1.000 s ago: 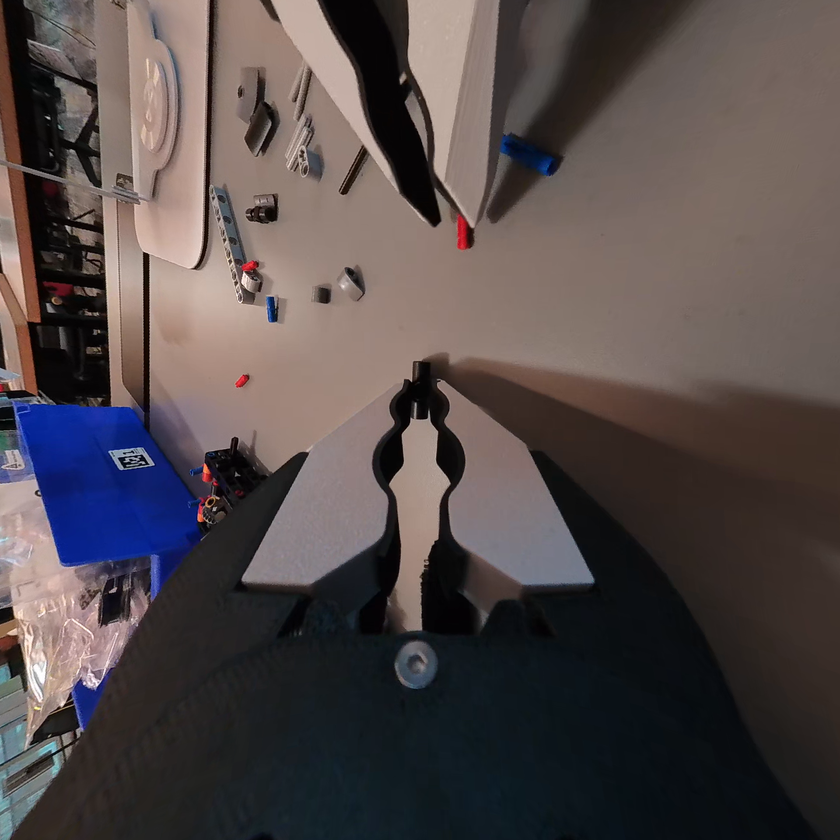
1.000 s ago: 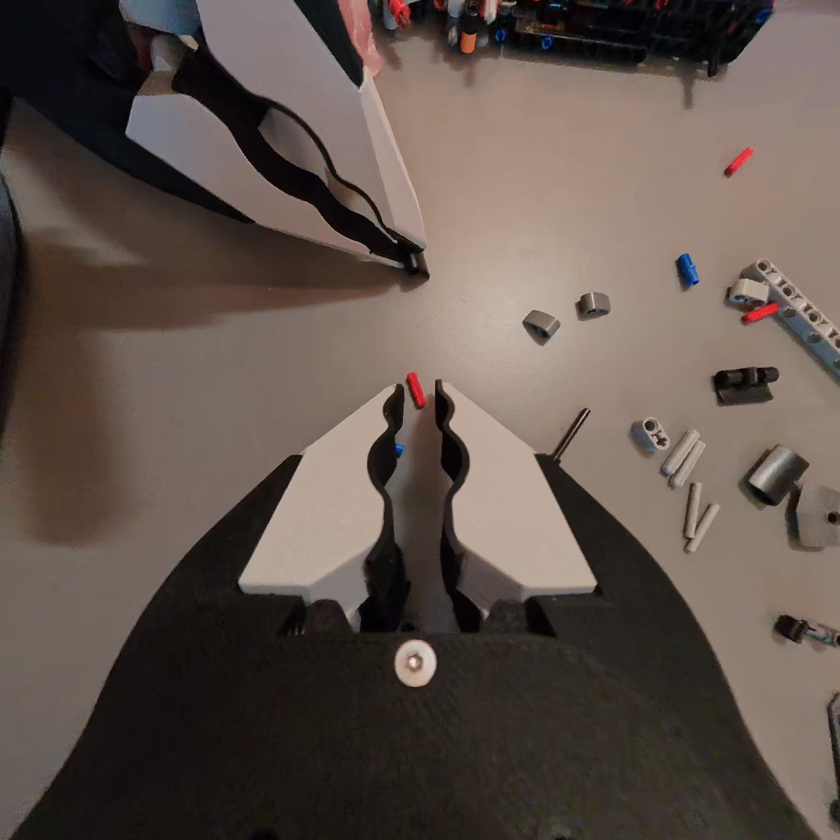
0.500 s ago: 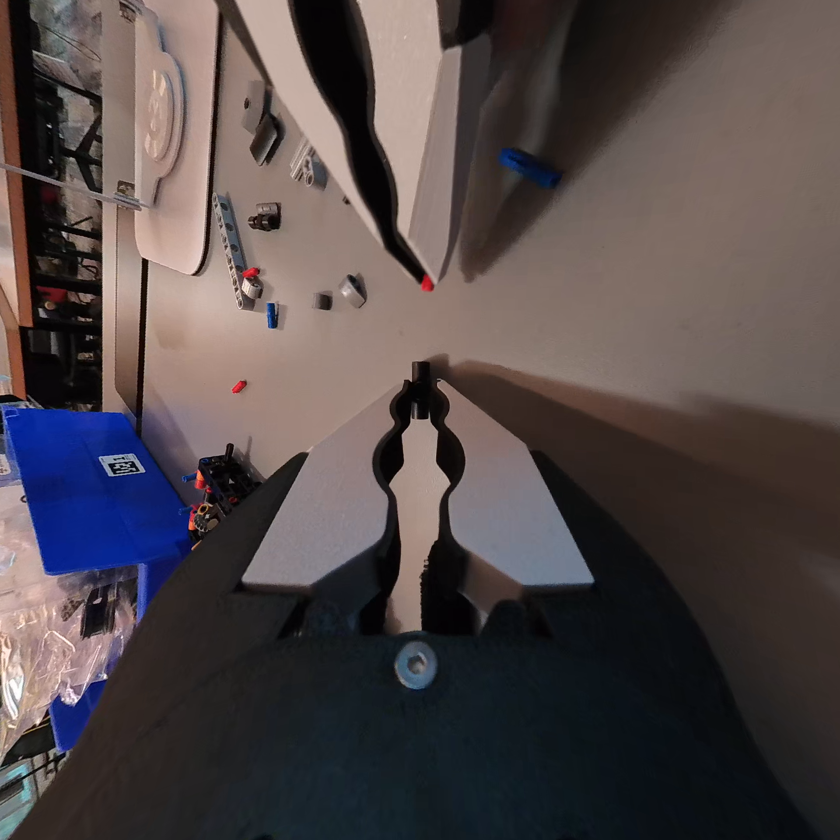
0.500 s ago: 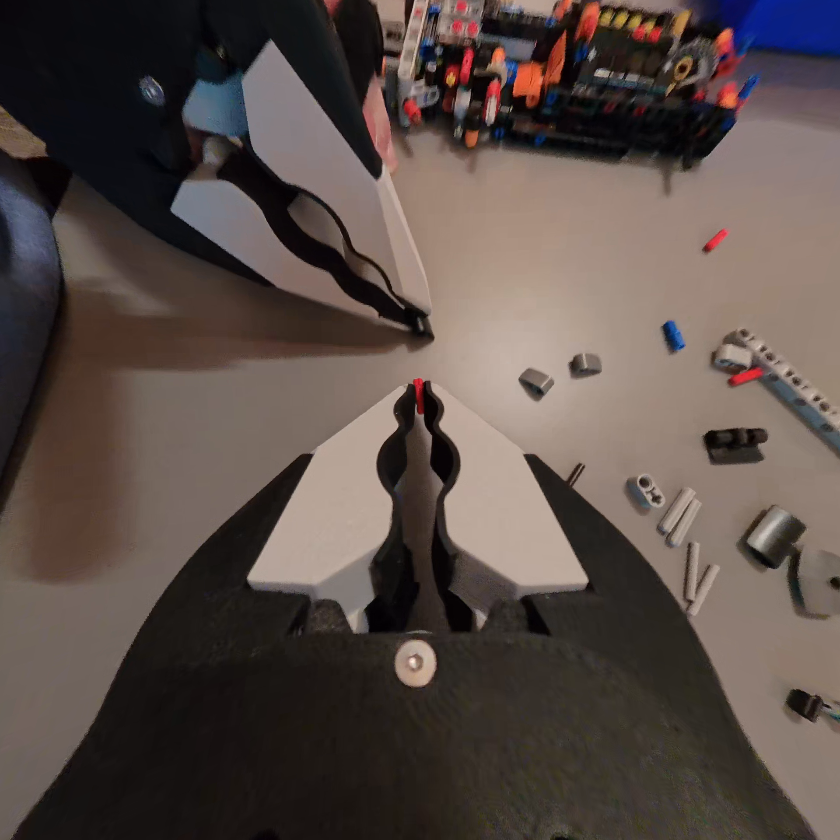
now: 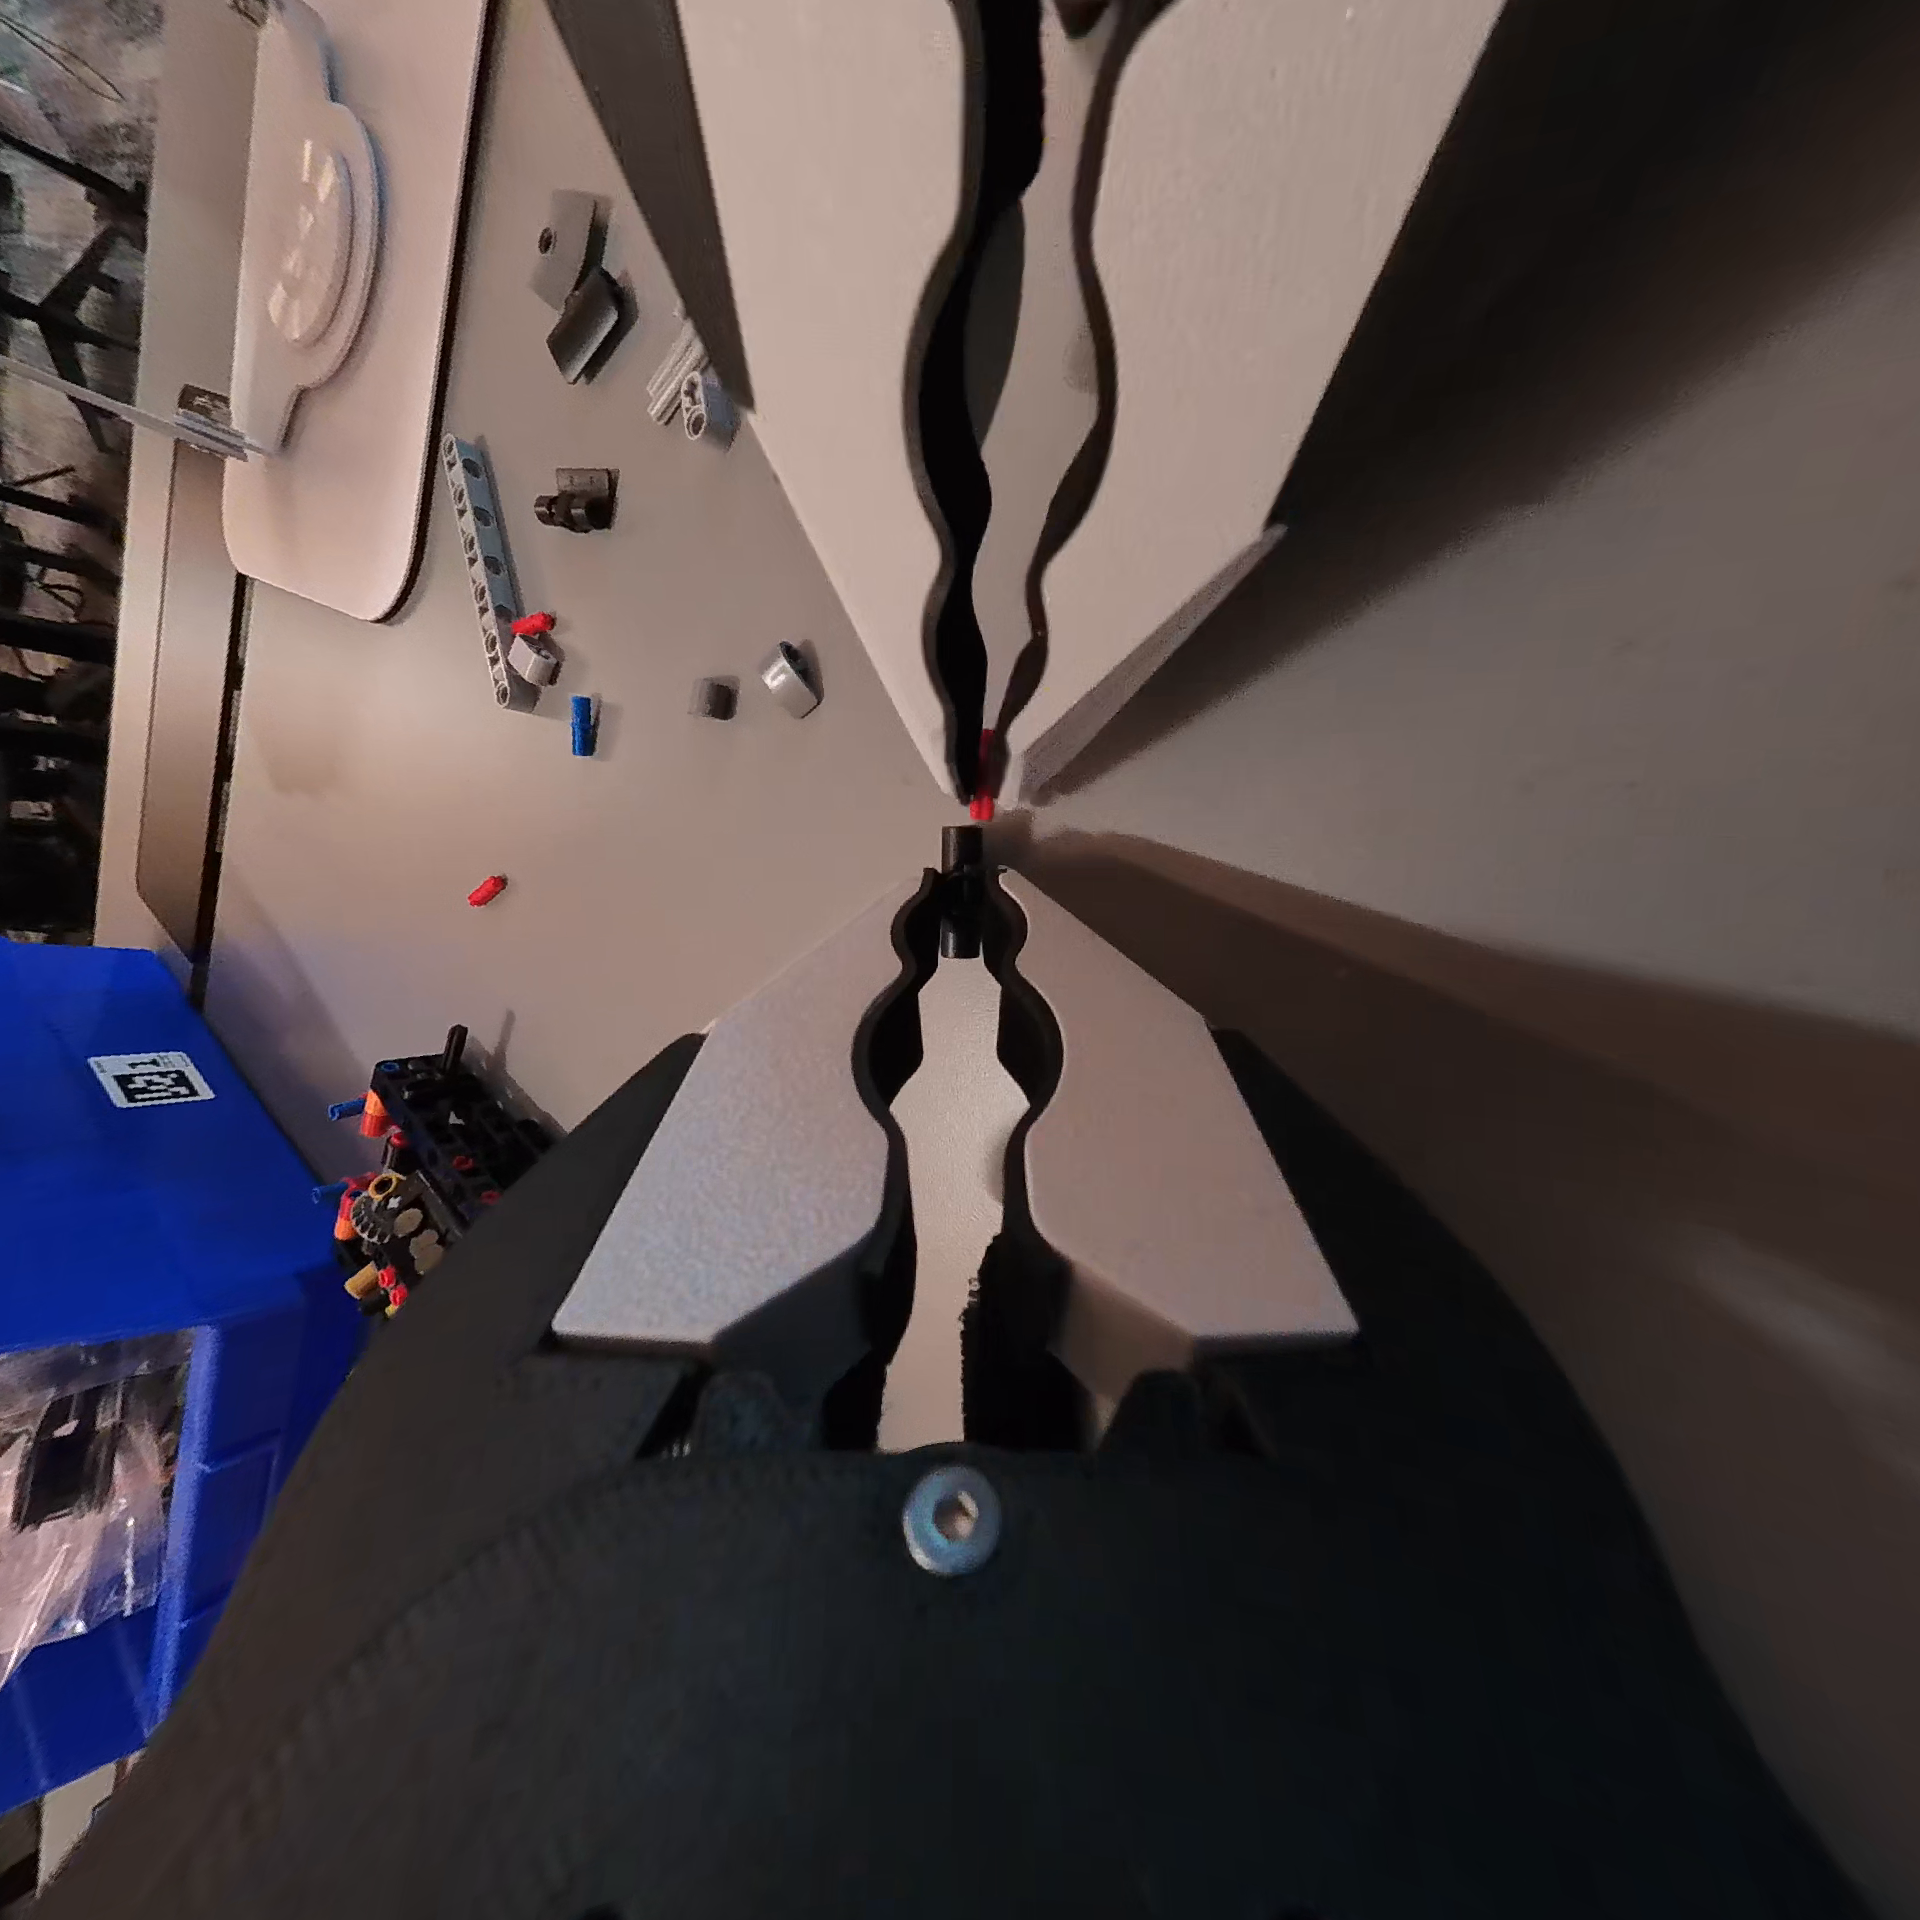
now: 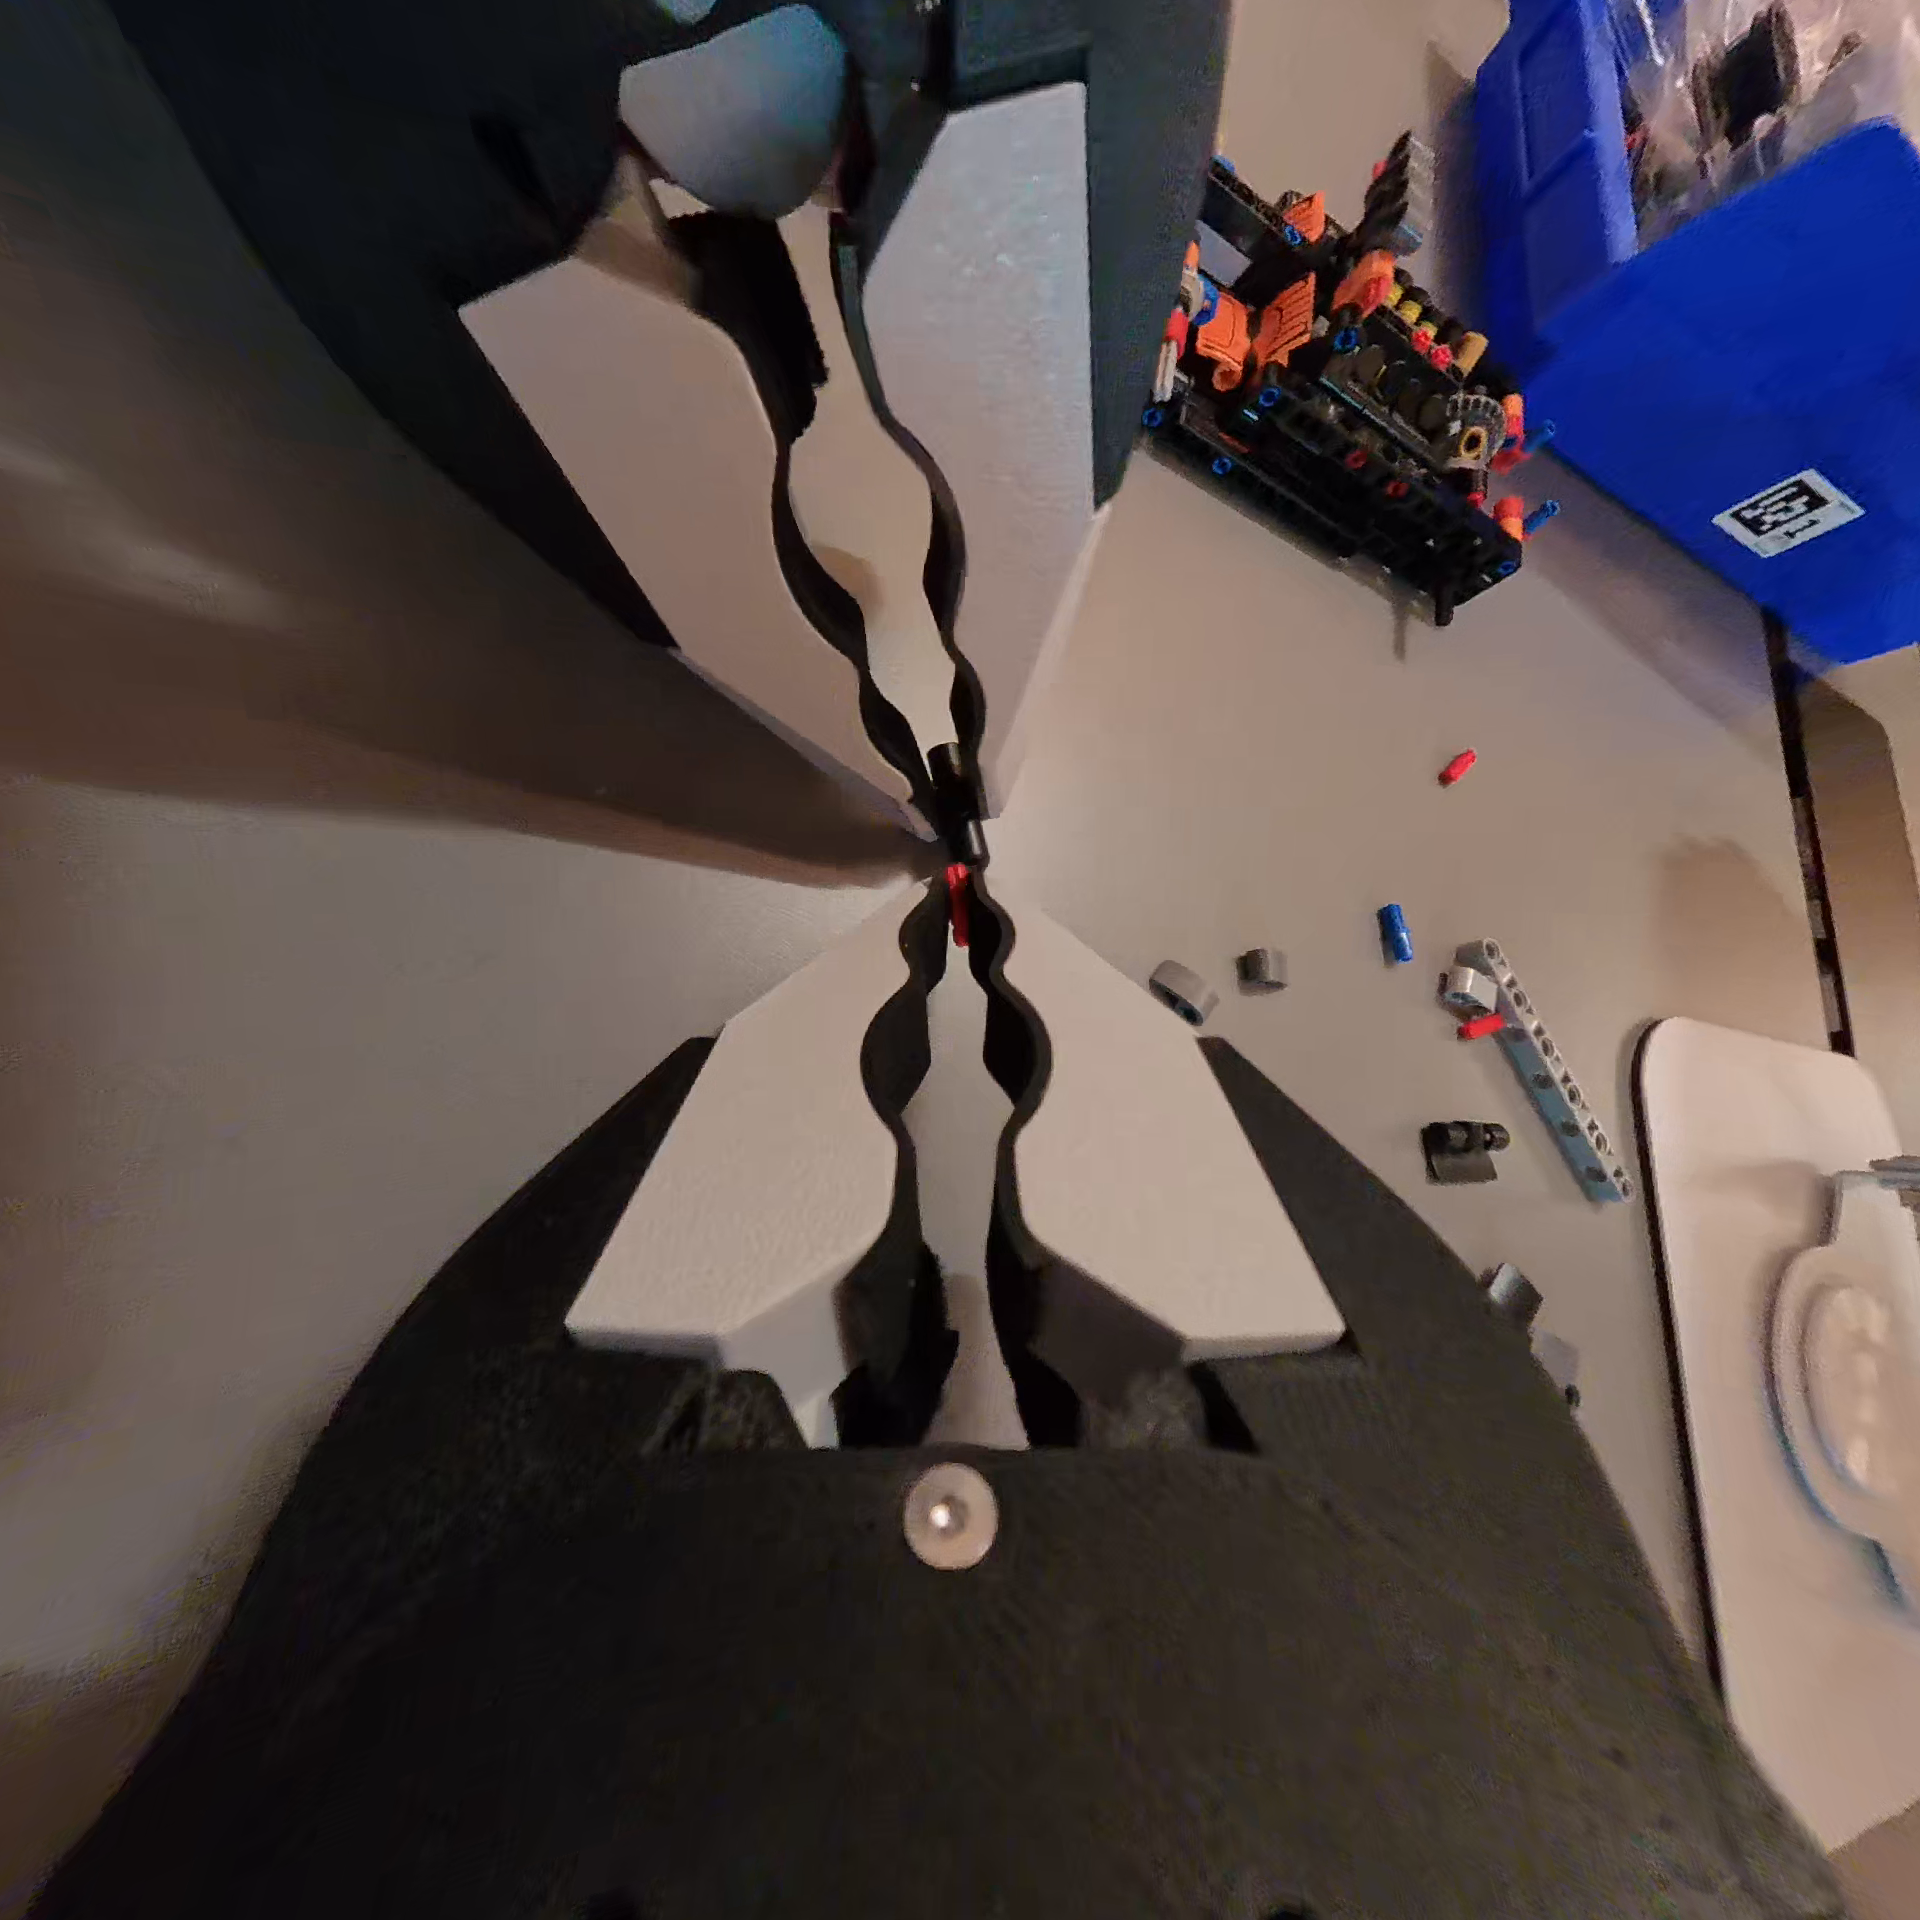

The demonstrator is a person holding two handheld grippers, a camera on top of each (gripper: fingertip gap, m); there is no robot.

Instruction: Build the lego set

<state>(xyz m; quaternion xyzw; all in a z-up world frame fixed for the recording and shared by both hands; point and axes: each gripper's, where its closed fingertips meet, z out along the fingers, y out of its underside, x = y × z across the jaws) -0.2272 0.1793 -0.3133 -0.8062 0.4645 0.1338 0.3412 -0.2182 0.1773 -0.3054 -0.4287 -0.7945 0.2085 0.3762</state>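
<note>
My left gripper (image 5: 961, 883) is shut on a small black connector piece (image 5: 960, 888) that sticks out past its tips. My right gripper (image 6: 954, 902) is shut on a small red pin (image 6: 957, 902). The two grippers face each other tip to tip above the grey table. In the left wrist view the red pin (image 5: 981, 784) points at the end of the black piece, a hair from it. In the right wrist view the black piece (image 6: 954, 795) sits just beyond the red pin. Whether they touch is unclear.
A partly built black and orange lego model (image 6: 1351, 395) stands by a blue bin (image 6: 1745, 364). Loose parts lie on the table: a long grey beam (image 6: 1548, 1070), a blue pin (image 6: 1392, 932), a red pin (image 6: 1457, 766), grey bushes (image 6: 1184, 987). A white board (image 6: 1787, 1351) lies at the right. Both grippers' tips are close together, under 4 cm apart. The long grey beam (image 6: 1548, 1070) is about 20 cm from both grippers' fingertips. Look for it in the left wrist view (image 5: 482, 569) too.
My right gripper shut on the red pin, lifted it off the table and swung round to face my left gripper. The pin now sits right at the black piece's end.
</note>
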